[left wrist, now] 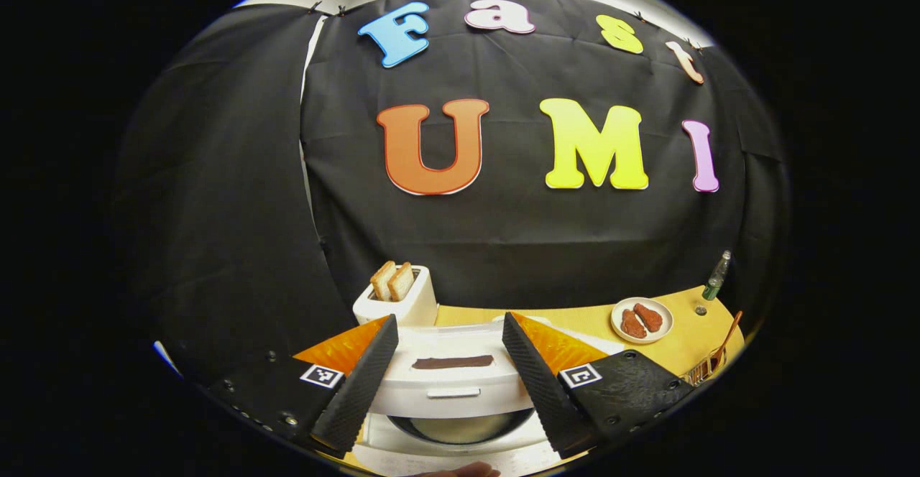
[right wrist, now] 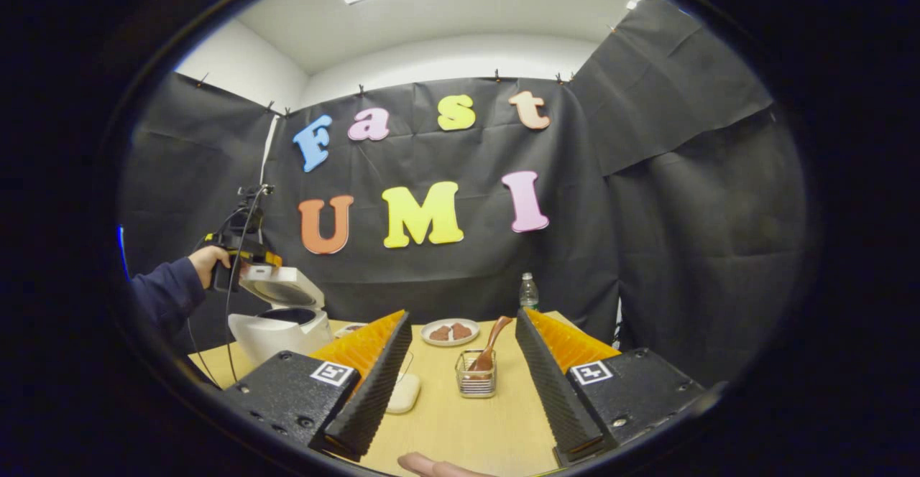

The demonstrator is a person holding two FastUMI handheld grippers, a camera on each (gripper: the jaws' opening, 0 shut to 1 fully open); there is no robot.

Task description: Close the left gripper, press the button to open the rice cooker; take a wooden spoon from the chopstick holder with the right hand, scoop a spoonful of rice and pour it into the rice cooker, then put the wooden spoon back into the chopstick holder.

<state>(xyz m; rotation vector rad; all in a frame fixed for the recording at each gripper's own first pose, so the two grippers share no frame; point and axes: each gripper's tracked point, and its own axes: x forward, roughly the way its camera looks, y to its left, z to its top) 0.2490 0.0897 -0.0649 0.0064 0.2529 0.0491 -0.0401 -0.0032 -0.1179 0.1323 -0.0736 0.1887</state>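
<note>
The white rice cooker [left wrist: 449, 383] sits right below my left gripper [left wrist: 449, 319], which is open, its fingers spread either side of the raised lid. The dark inner pot [left wrist: 460, 427] shows under the lid. In the right gripper view the cooker [right wrist: 277, 330] stands at the left with its lid [right wrist: 280, 286] tilted up, and a hand [right wrist: 208, 261] holds the left gripper beside the lid. A wooden spoon [right wrist: 492, 344] leans in the wire chopstick holder [right wrist: 476, 376] on the table. My right gripper [right wrist: 461, 317] is open and empty, short of the holder.
A toaster with two bread slices [left wrist: 399, 294] stands behind the cooker. A plate of brown food [right wrist: 450, 332] and a green bottle [right wrist: 528, 292] sit at the back of the wooden table [right wrist: 460, 427]. A white rounded object [right wrist: 402, 393] lies partly behind my right gripper's left finger.
</note>
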